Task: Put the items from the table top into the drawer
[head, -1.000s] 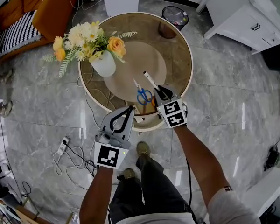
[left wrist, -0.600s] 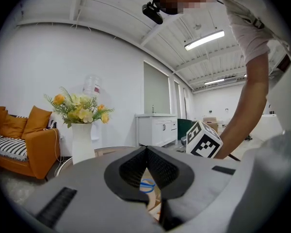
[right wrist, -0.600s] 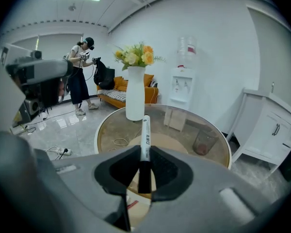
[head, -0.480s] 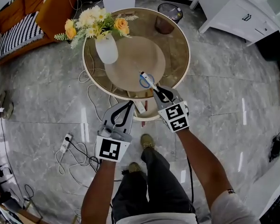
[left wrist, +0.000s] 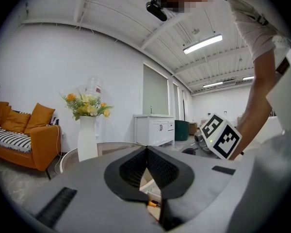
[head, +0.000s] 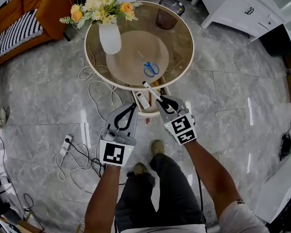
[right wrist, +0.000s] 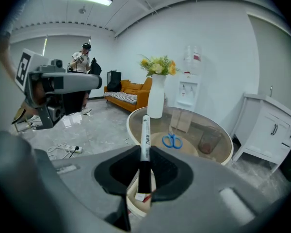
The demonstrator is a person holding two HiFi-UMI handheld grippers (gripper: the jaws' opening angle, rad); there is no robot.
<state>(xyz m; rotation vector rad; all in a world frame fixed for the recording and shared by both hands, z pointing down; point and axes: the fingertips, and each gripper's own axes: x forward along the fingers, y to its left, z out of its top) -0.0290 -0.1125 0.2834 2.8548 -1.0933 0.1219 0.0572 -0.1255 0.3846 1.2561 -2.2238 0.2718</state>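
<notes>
both forearms reach up from the bottom edge of the head view, side by side, stopping short of the round glass table (head: 182, 38). the left gripper (head: 131, 109) is held about level at centre left, its jaws pressed together with nothing between them. the right gripper (head: 162, 102), at centre, tilts downward and is clenched on a marker (head: 149, 89) by its black end. the white barrel points toward the table above the open drawer (head: 146, 113) under the table's near edge, where a white oblong item (head: 142, 100) lies. blue scissors (head: 151, 69) lie on the round mat (head: 133, 47) on the table top, with a vase of flowers (head: 110, 38) at upper left. only the right gripper view shows print on the marker's barrel and a person (right wrist: 82, 57) standing far off at upper left. only the left gripper view shows the ceiling lights (left wrist: 202, 43).
</notes>
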